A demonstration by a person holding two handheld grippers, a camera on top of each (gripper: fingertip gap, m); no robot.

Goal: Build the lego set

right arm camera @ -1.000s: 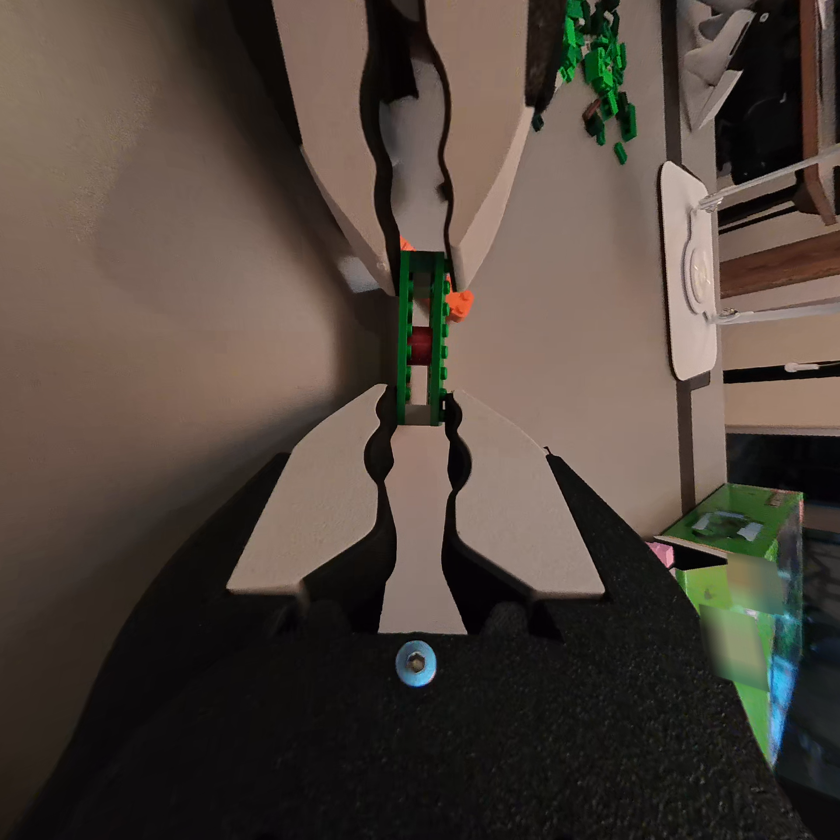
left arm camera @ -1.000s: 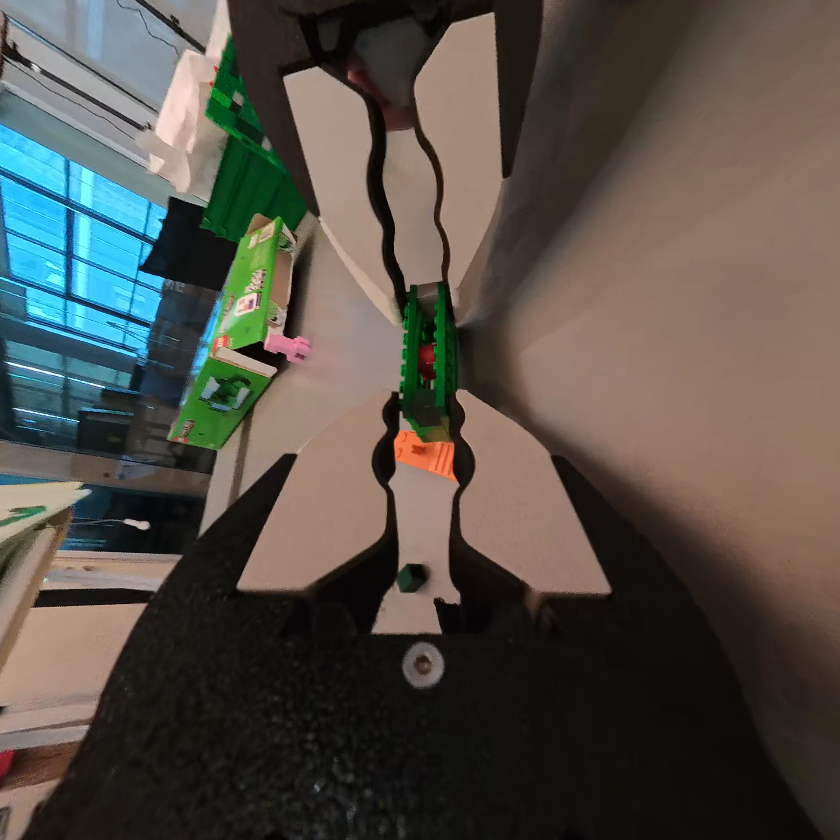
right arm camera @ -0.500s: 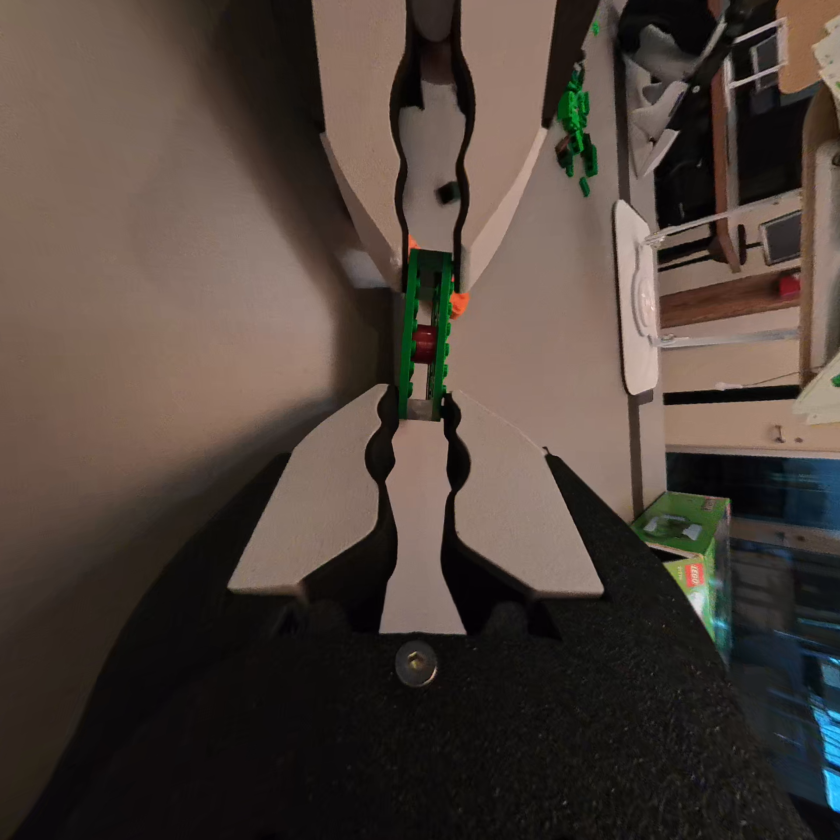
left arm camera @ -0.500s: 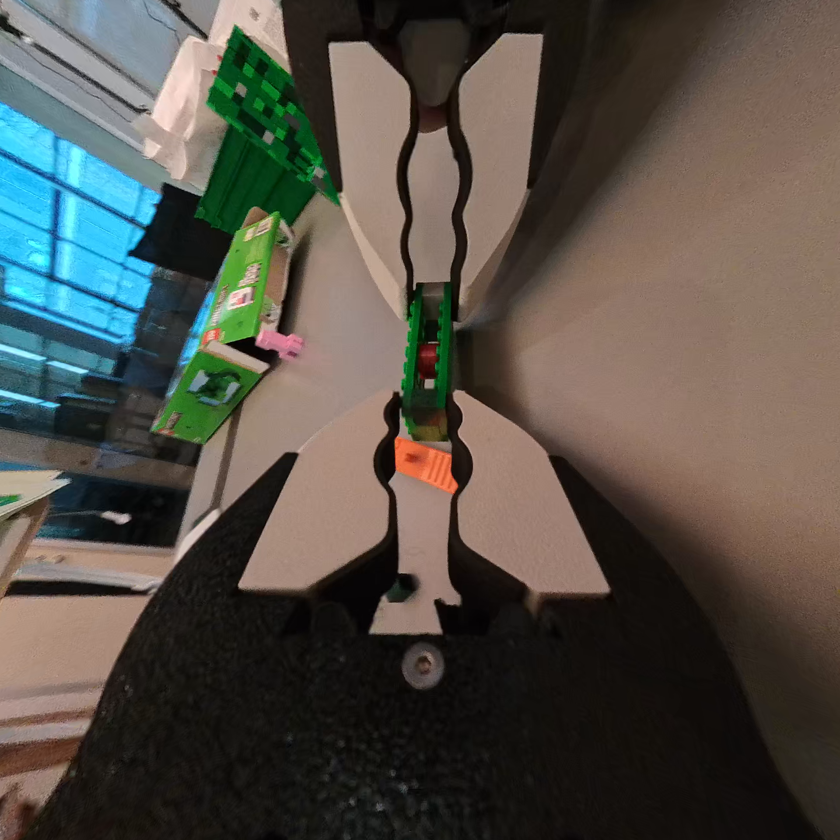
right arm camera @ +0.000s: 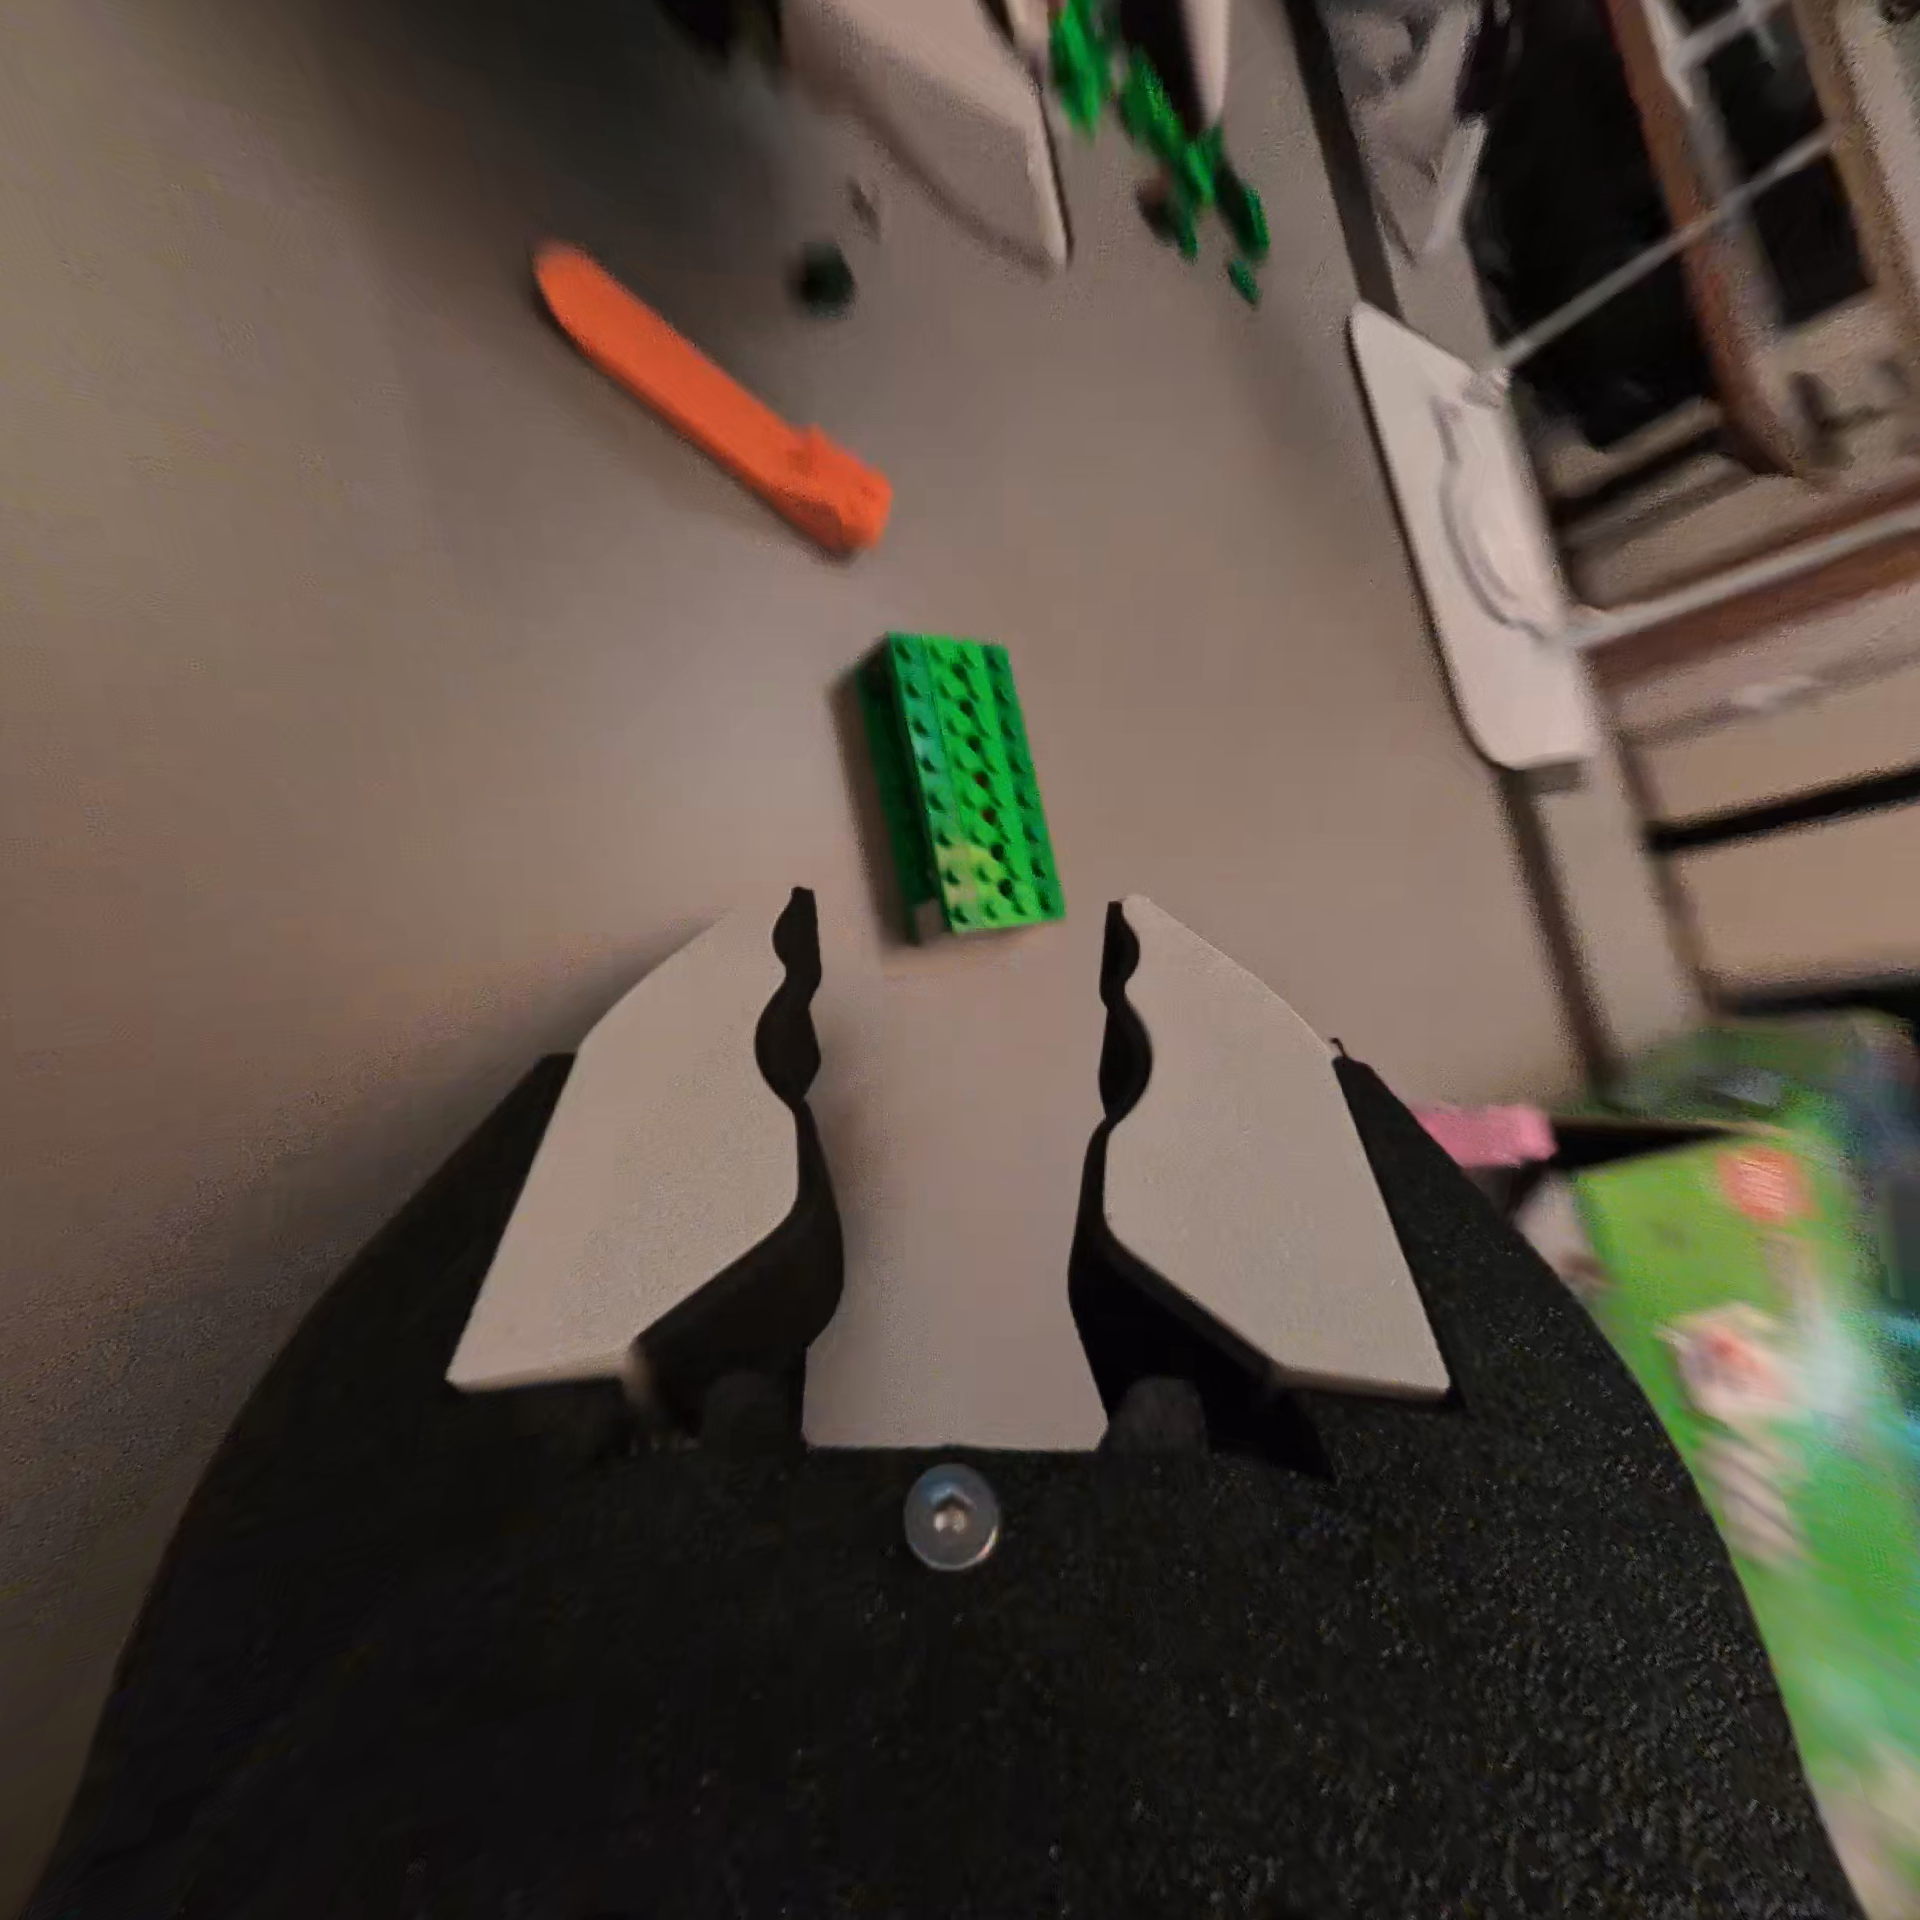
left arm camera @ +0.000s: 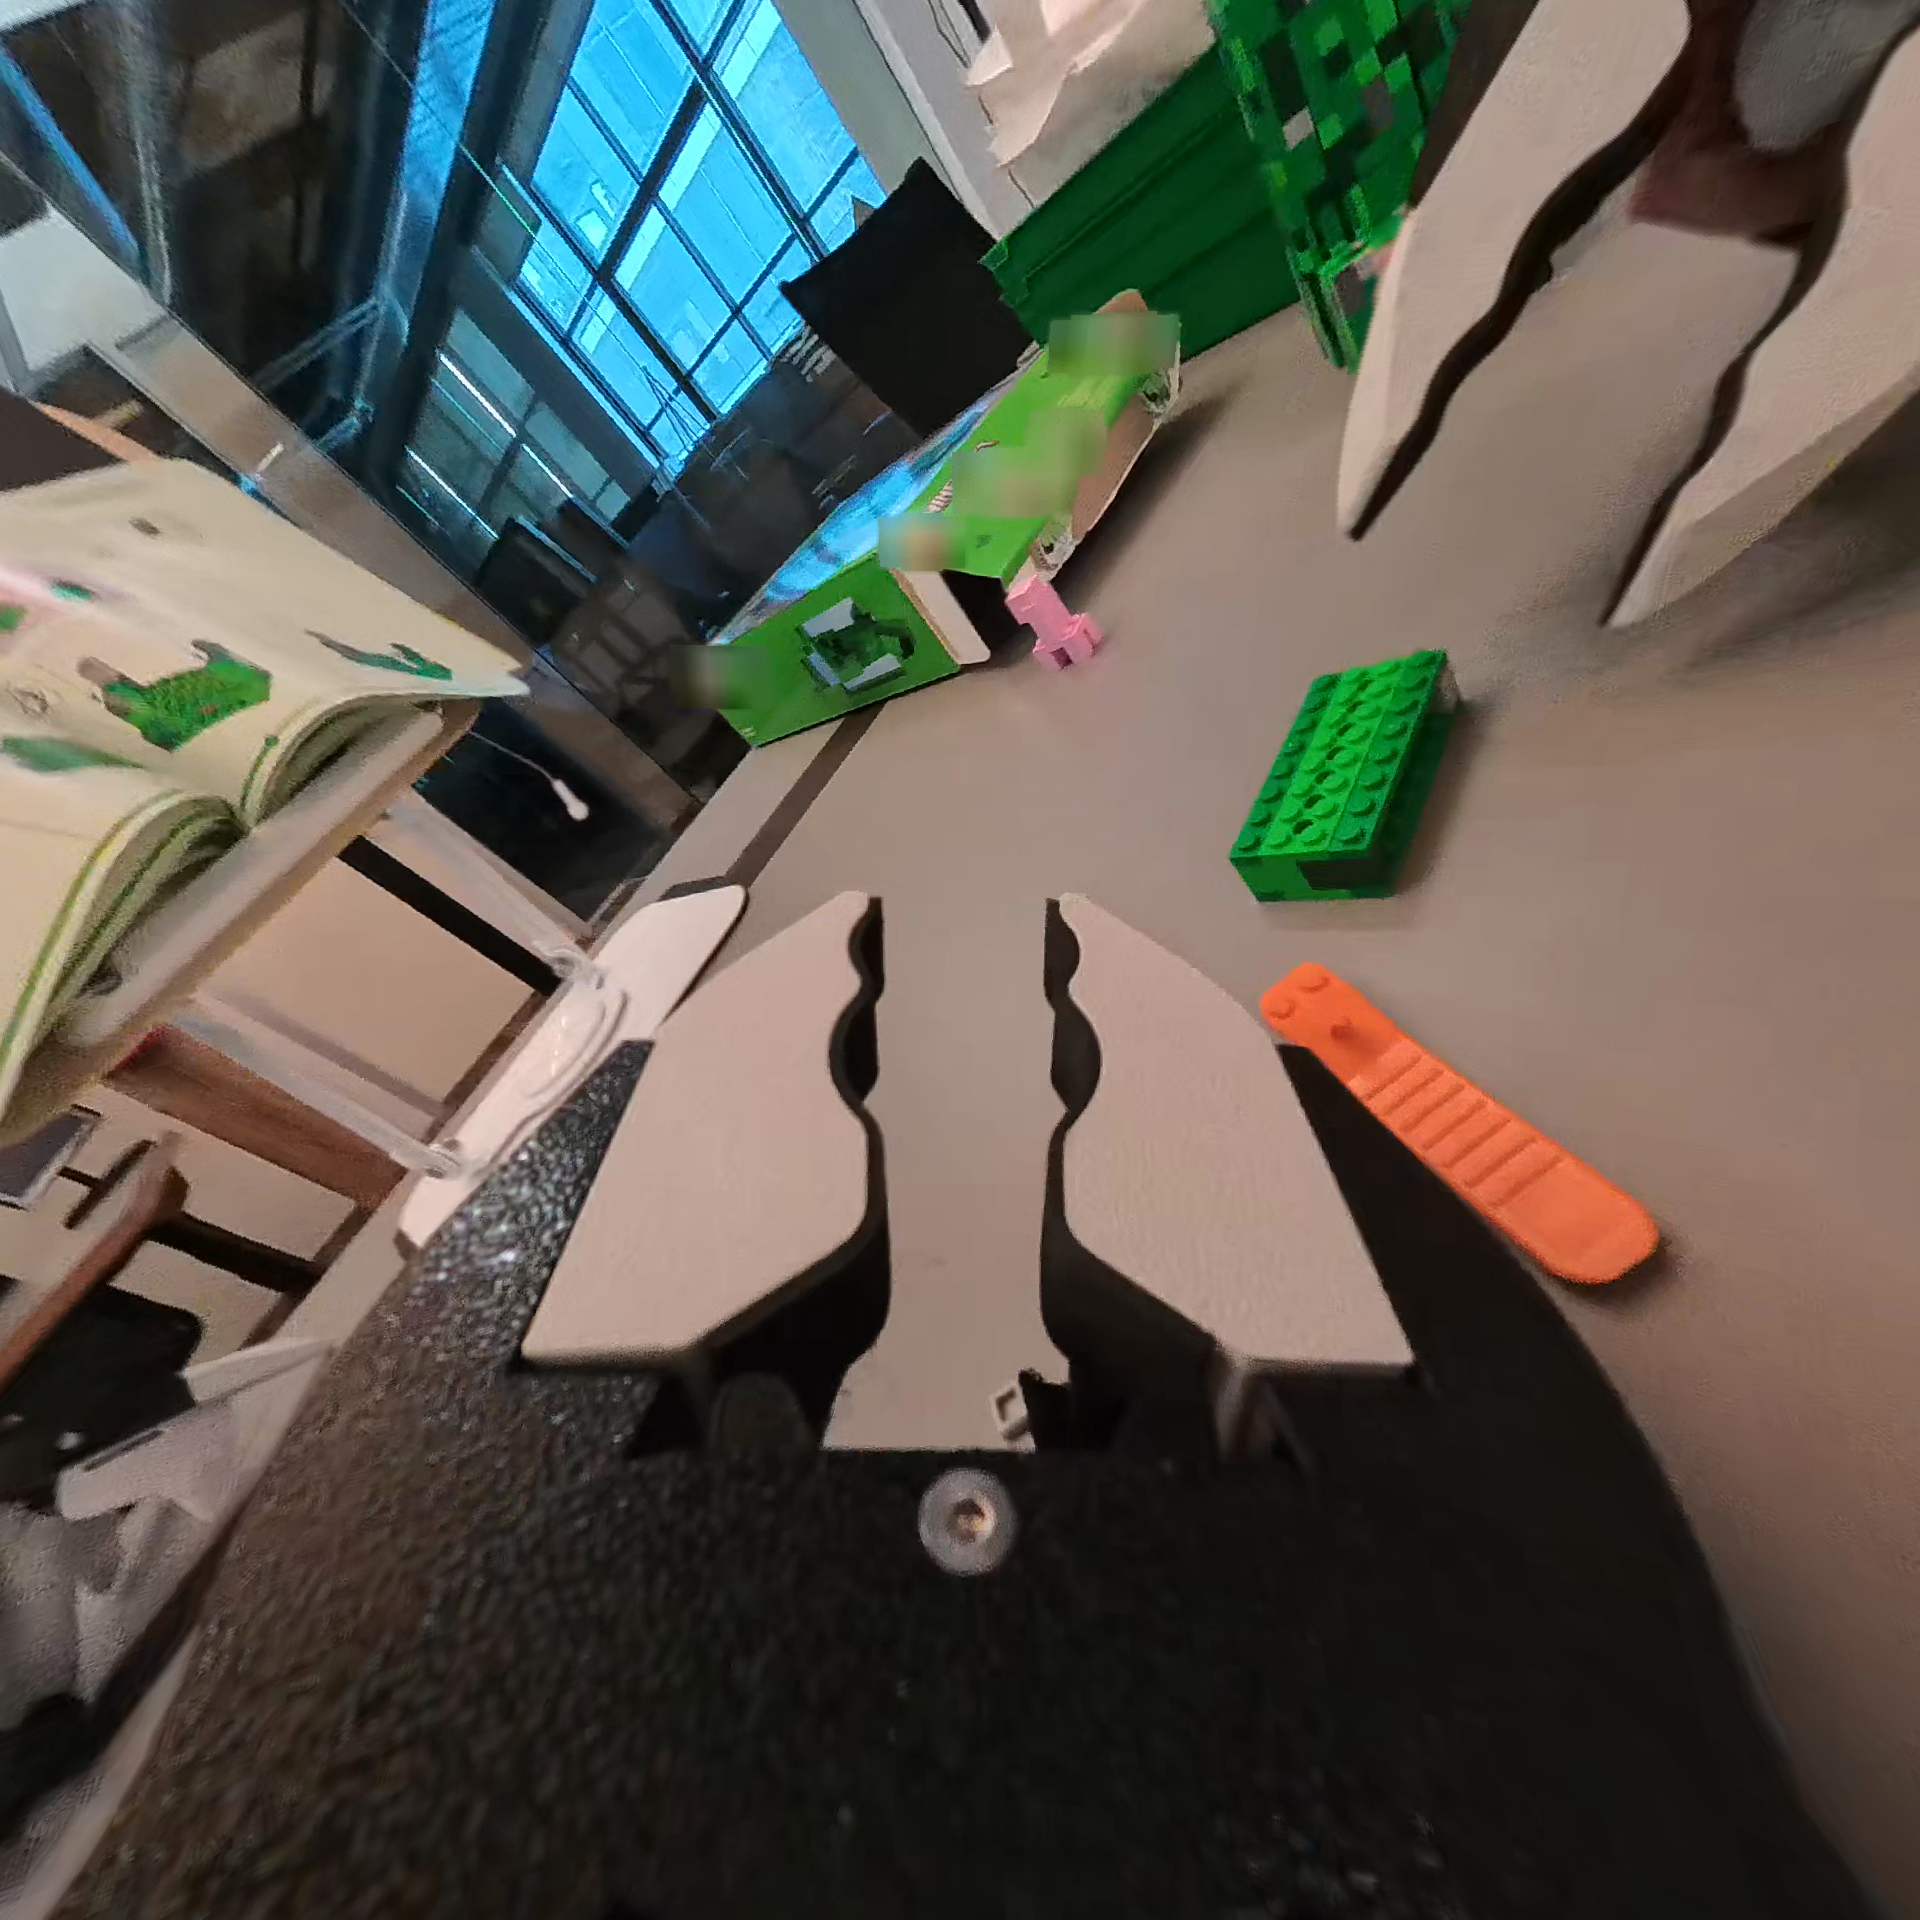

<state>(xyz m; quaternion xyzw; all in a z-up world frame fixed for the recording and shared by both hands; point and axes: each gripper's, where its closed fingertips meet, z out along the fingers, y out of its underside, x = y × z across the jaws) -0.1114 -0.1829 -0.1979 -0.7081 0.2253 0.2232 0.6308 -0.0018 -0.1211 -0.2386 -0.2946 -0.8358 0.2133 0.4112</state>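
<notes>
A green Lego block assembly (left arm camera: pixel 1345 777) lies flat on the grey table, studs up; it also shows in the right wrist view (right arm camera: pixel 961 784). My left gripper (left arm camera: pixel 964 906) is open and empty, back and left of the block. My right gripper (right arm camera: pixel 954 902) is open and empty, just short of the block's near end. The right gripper's fingers (left arm camera: pixel 1449 312) show at the top right of the left wrist view. An orange brick separator (left arm camera: pixel 1460 1138) lies near the block, also in the right wrist view (right arm camera: pixel 707 400).
A green Lego box (left arm camera: pixel 935 551) and a pink figure (left arm camera: pixel 1055 621) lie at the table's edge. A large green pixel-patterned build (left arm camera: pixel 1314 156) stands behind. An open instruction booklet (left arm camera: pixel 156 727) is at left. Loose green bricks (right arm camera: pixel 1164 166) and a white stand base (right arm camera: pixel 1475 540) lie farther off.
Both grippers were shut on the green block from opposite ends. Both have let go and pulled back, and the block now lies on the table.
</notes>
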